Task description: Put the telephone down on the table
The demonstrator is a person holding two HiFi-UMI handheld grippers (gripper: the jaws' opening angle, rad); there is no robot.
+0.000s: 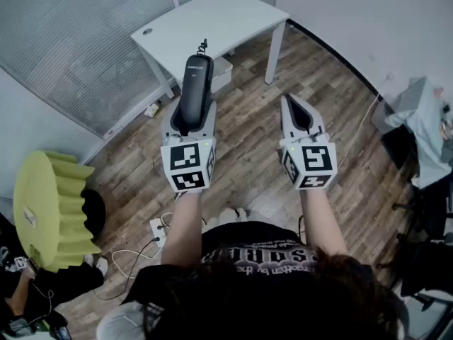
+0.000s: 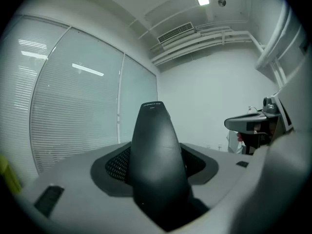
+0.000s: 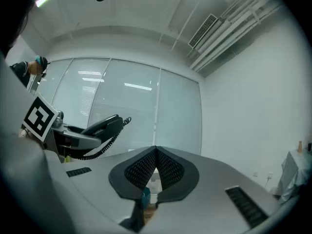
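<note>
A black telephone handset (image 1: pixel 195 91) with a coiled cord stands clamped between the jaws of my left gripper (image 1: pixel 190 119), held high above the floor; its dark body (image 2: pixel 157 155) fills the middle of the left gripper view. From the right gripper view the handset (image 3: pixel 103 126) and its cord show at the left. My right gripper (image 1: pixel 299 115) is level with the left one, jaws pressed together with nothing between them, its pads (image 3: pixel 168 169) meeting at the tips. A white table (image 1: pixel 212 23) stands ahead, beyond both grippers.
A wooden floor (image 1: pixel 333 119) lies below. A yellow ridged stool-like thing (image 1: pixel 49 211) stands at the left. A power strip with cables (image 1: pixel 157 230) lies by the person's feet. Frosted glass walls (image 1: pixel 78 41) run behind the table. Clutter and a chair stand at the right (image 1: pixel 425 133).
</note>
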